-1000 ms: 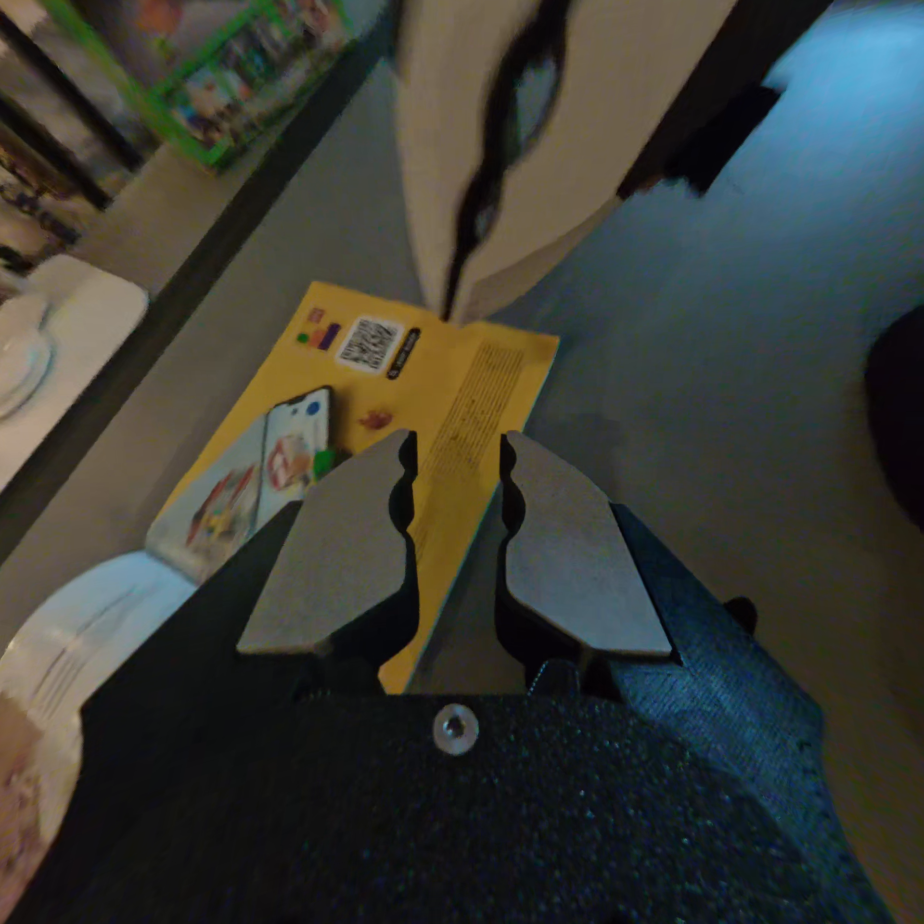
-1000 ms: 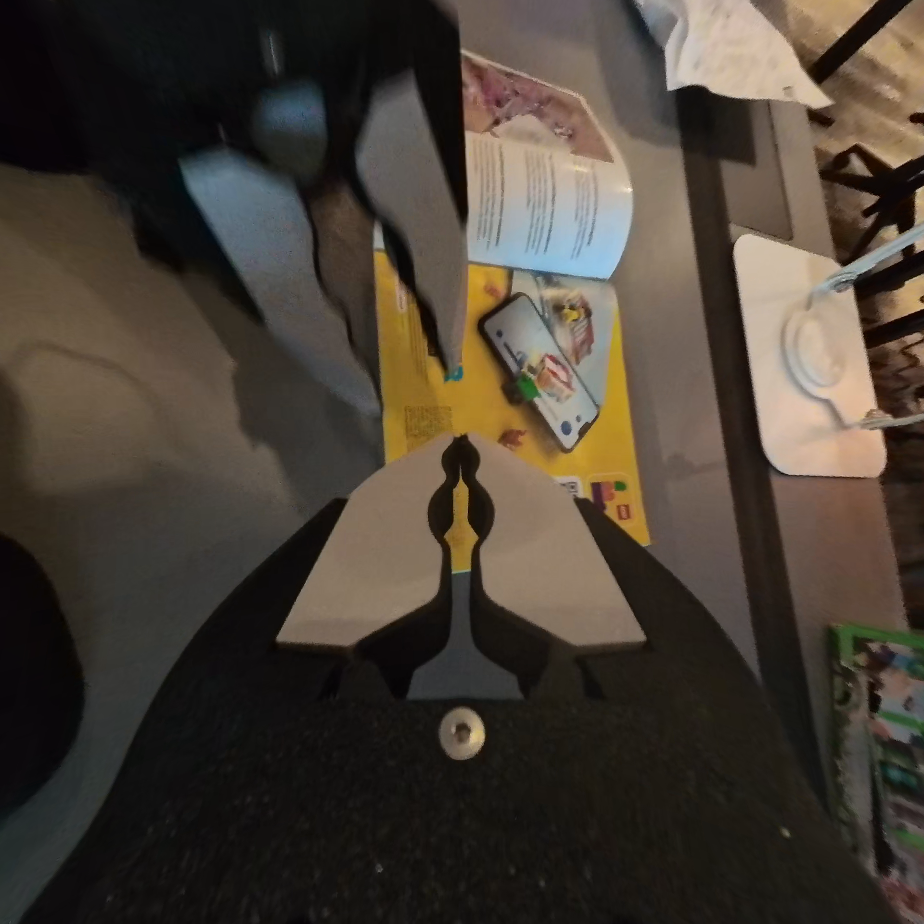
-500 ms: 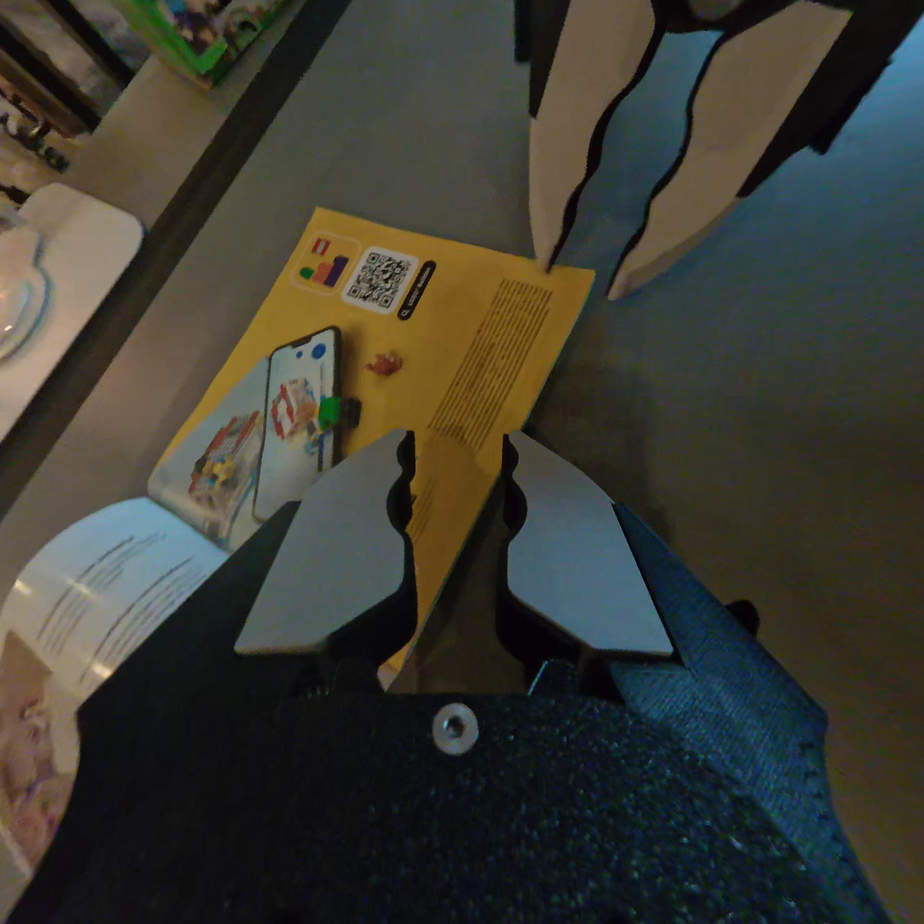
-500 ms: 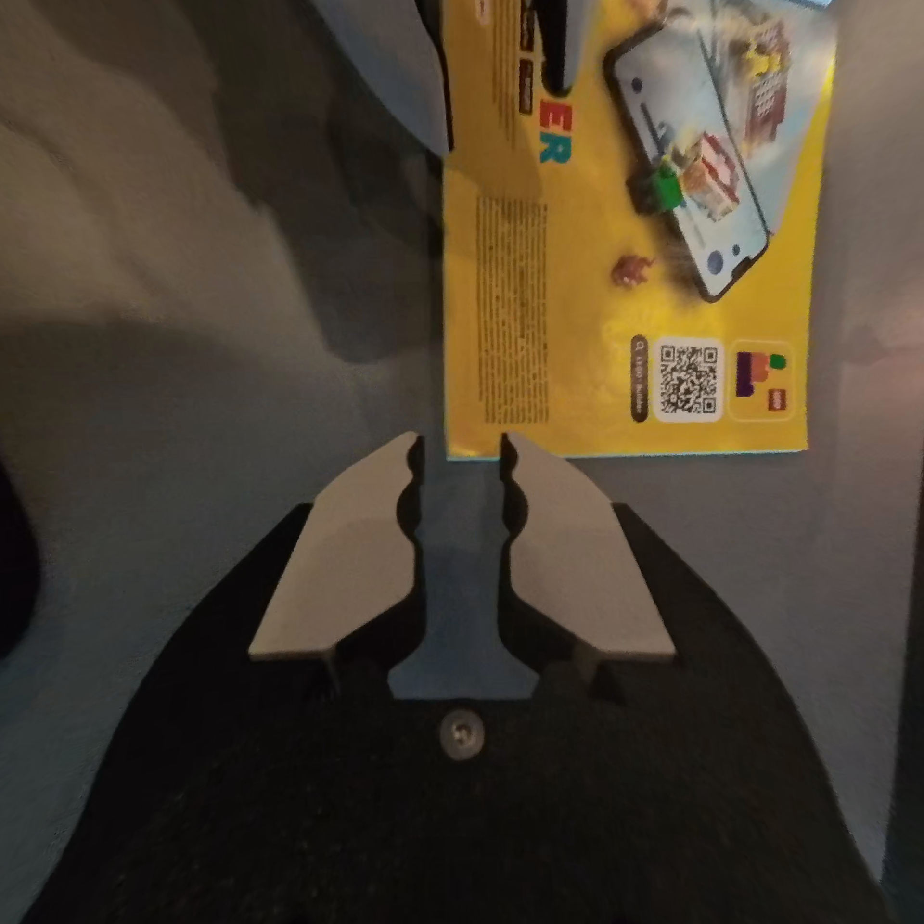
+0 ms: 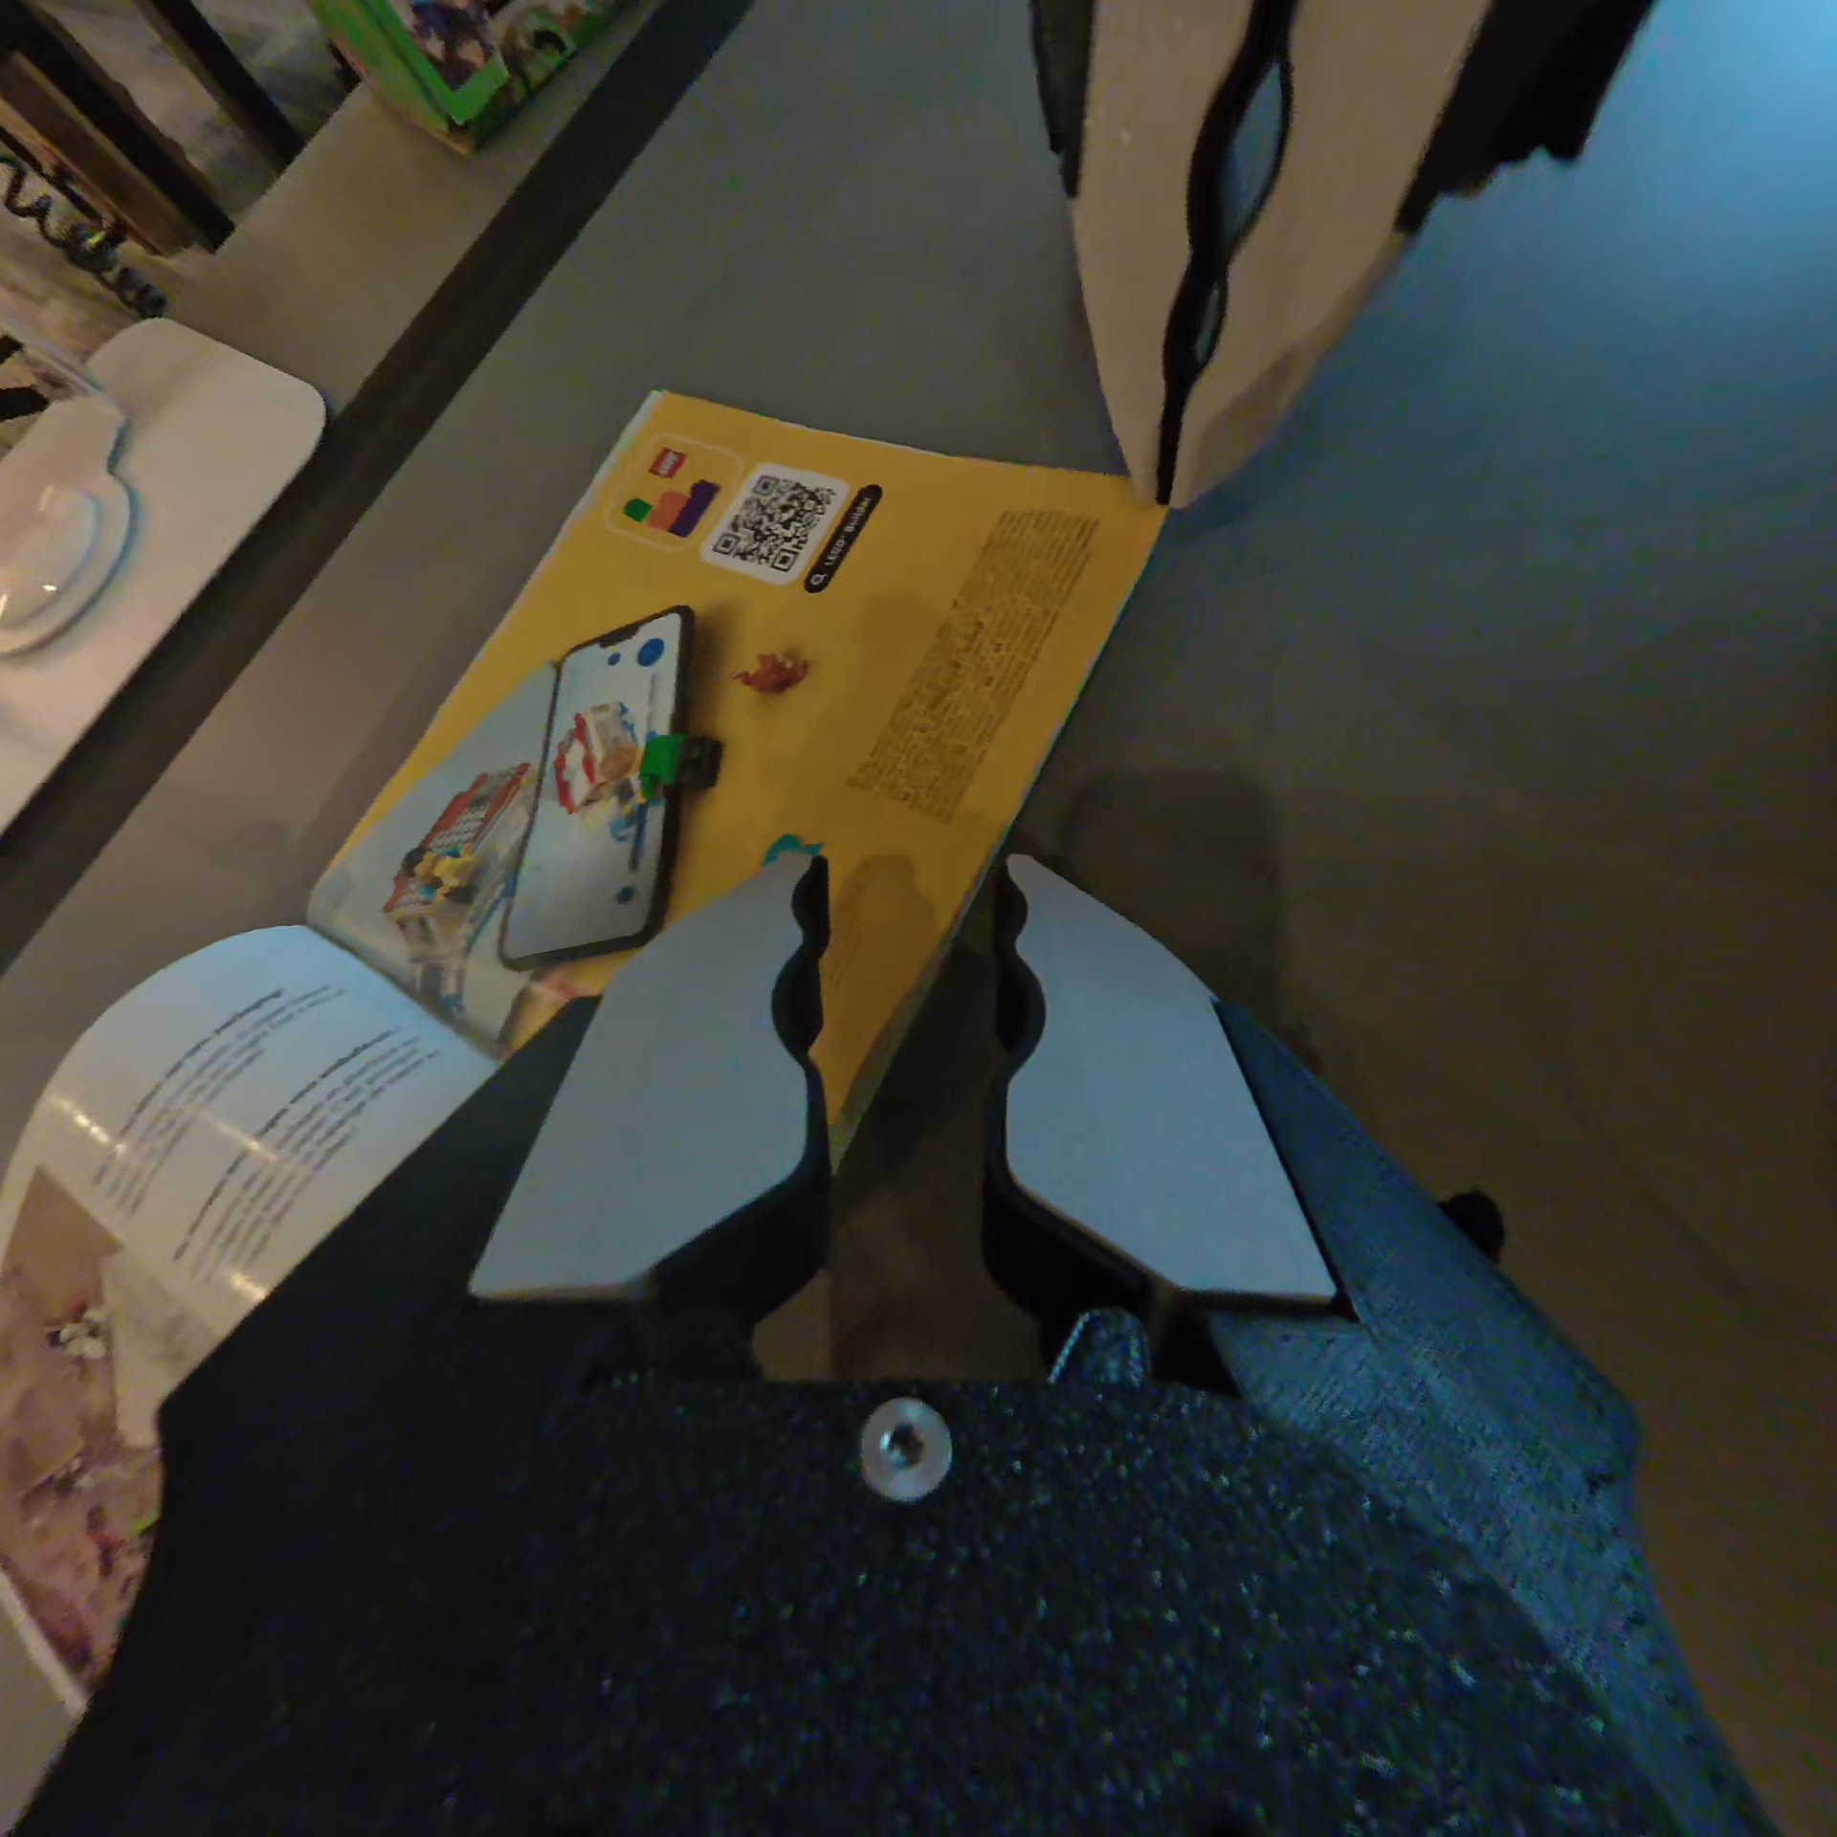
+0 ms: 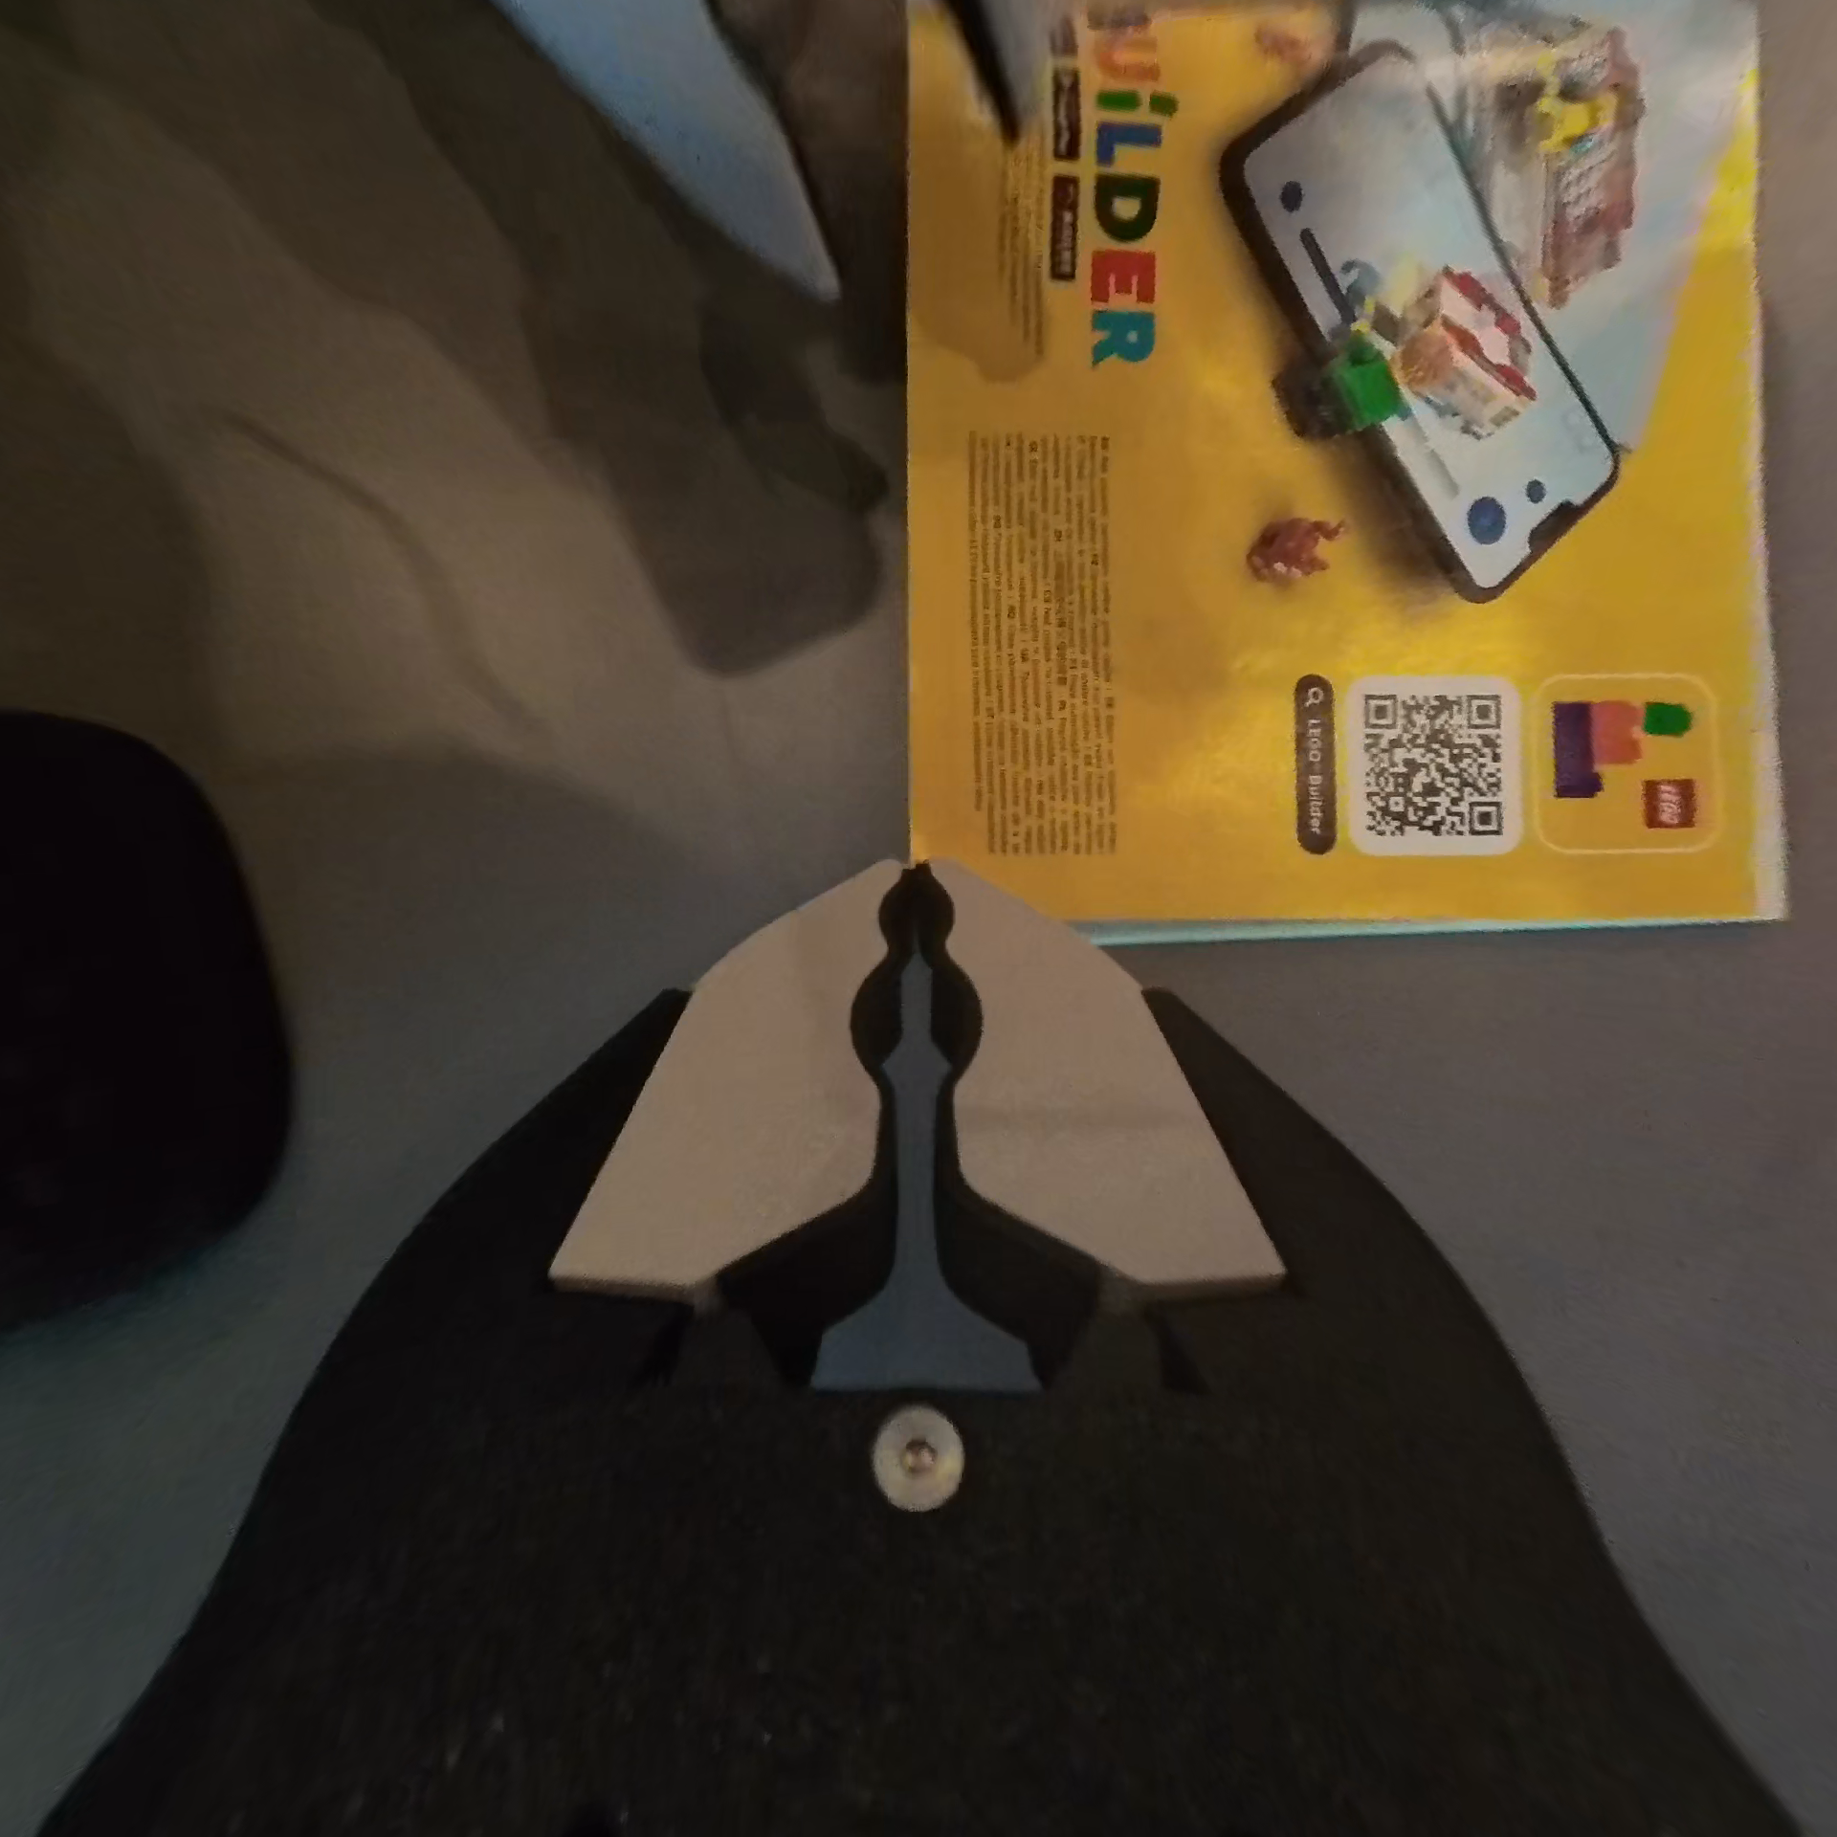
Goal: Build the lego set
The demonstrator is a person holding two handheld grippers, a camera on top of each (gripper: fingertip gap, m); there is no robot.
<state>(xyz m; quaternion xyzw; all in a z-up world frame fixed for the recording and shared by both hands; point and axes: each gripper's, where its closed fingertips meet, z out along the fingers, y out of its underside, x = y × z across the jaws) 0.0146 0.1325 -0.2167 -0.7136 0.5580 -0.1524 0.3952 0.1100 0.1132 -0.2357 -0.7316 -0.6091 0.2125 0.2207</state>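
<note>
The right gripper (image 6: pixel 919 873) pinches the yellow booklet's (image 6: pixel 1193 616) near corner; the left gripper (image 5: pixel 907 875) gapes over its edge.

Carries all its legible print on one yellow glossy booklet cover (image 6: pixel 1193 646), placed here relative to the white square with a scan code (image 6: pixel 1431 765). Touching that square on the side toward the cover's middle: a dark pill-shaped label with pale lettering (image 6: pixel 1314 765). On the opposite side: a rounded outlined box holding coloured brick shapes and a small red brand square (image 6: pixel 1620 760). Past the pill label: a dense block of fine dark print (image 6: pixel 1044 646), too small to read. Beyond that block, farther from the code: large multicoloured capitals (image 6: pixel 1118 249). Well apart, in the left wrist view: a white curled page with grey text lines (image 5: pixel 249 1074), illegible.
</note>
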